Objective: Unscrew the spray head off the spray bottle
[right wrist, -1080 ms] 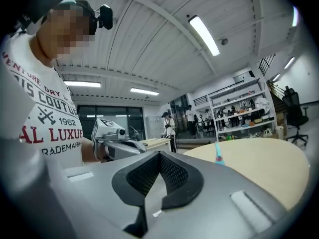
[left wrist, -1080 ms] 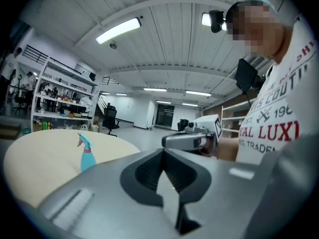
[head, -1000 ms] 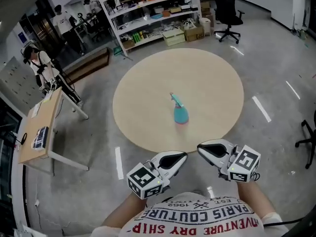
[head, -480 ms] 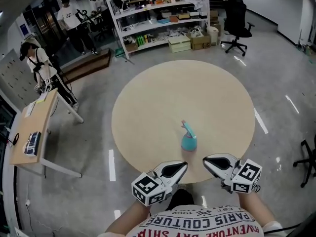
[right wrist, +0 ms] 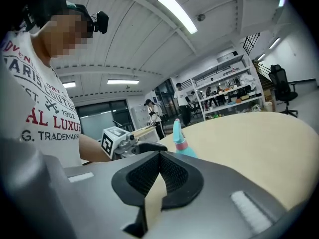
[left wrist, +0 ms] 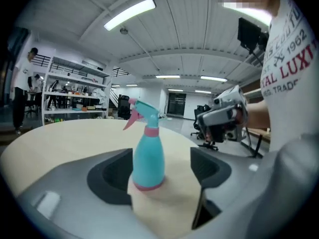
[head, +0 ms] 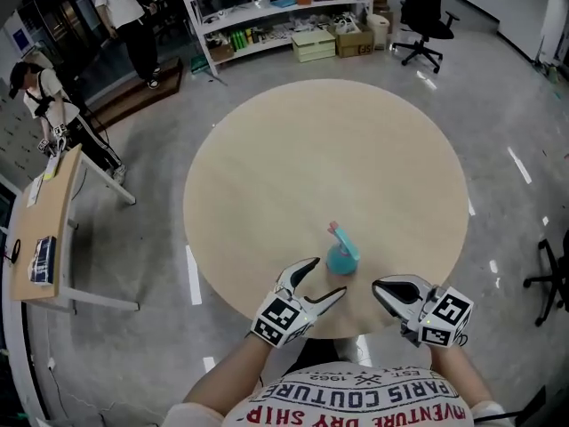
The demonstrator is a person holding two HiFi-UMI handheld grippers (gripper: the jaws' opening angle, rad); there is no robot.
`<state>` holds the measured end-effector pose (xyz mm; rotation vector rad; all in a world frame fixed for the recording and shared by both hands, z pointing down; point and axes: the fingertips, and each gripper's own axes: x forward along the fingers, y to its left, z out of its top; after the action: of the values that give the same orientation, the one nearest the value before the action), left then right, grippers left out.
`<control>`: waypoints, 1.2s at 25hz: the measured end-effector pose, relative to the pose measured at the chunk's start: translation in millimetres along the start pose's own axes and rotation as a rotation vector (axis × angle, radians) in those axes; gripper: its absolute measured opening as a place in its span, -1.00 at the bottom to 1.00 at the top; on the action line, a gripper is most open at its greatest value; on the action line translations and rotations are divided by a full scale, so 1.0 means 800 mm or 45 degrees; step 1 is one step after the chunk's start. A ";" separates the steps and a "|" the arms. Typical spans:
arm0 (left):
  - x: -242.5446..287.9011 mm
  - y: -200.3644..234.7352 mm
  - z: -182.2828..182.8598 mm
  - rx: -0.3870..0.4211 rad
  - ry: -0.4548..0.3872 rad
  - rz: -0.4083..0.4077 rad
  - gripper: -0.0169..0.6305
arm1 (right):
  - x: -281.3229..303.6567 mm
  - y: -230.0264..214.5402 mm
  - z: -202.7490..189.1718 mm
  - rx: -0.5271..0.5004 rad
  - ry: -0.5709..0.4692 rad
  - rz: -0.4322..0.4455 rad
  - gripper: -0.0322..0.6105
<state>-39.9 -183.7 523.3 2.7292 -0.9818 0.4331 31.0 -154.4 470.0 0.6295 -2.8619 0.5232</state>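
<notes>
A teal spray bottle with a pink collar and pink trigger stands upright near the front edge of the round beige table. My left gripper is just short of it on the near left. Its jaws have just been opening and stand wide, with nothing between the pads. In the left gripper view the bottle rises just ahead of the gap of the left gripper, untouched. My right gripper hovers shut and empty to the bottle's near right. In the right gripper view, the bottle shows beyond the right gripper.
Stocked shelves and a black office chair stand beyond the table. A small wooden desk is at the left, with two people behind it. Another chair's base is at the right edge.
Both grippers have moved forward and down over the table's front edge toward the bottle. The left jaws went from shut to wide open. The right stays shut.
</notes>
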 end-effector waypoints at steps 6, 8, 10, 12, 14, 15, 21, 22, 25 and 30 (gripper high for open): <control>0.057 0.030 -0.043 0.050 0.149 -0.078 0.24 | 0.006 -0.021 -0.002 0.033 0.002 -0.048 -0.90; 0.070 0.032 -0.053 0.062 0.176 -0.102 0.24 | 0.009 -0.023 -0.005 0.013 0.017 -0.033 -0.90; 0.080 0.031 -0.055 0.078 0.177 -0.105 0.23 | 0.008 -0.027 -0.008 -0.009 0.027 -0.025 -0.90; 0.088 0.031 -0.054 0.106 0.180 -0.100 0.11 | 0.008 -0.034 -0.008 -0.008 0.021 -0.030 -0.89; 0.095 0.033 -0.052 0.128 0.188 -0.094 0.09 | 0.013 -0.043 -0.007 -0.013 0.020 -0.046 -0.69; 0.097 0.033 -0.051 0.130 0.195 -0.091 0.09 | 0.017 -0.047 -0.006 -0.028 0.024 -0.059 -0.54; 0.096 0.031 -0.053 0.109 0.216 -0.041 0.08 | 0.061 -0.063 0.010 -0.206 0.008 -0.161 -0.30; 0.097 0.031 -0.052 0.105 0.219 -0.029 0.08 | 0.069 -0.067 0.013 -0.227 0.006 -0.175 -0.27; 0.100 0.030 -0.051 0.090 0.236 0.008 0.08 | 0.085 -0.073 0.016 -0.272 0.027 -0.204 -0.26; 0.101 0.029 -0.047 0.059 0.231 0.089 0.08 | 0.096 -0.076 0.014 -0.277 0.031 -0.225 -0.44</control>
<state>-2.9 -237.8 588.4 2.6442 -1.0325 0.7100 -12.4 -238.5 495.8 0.8186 -2.7530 0.1882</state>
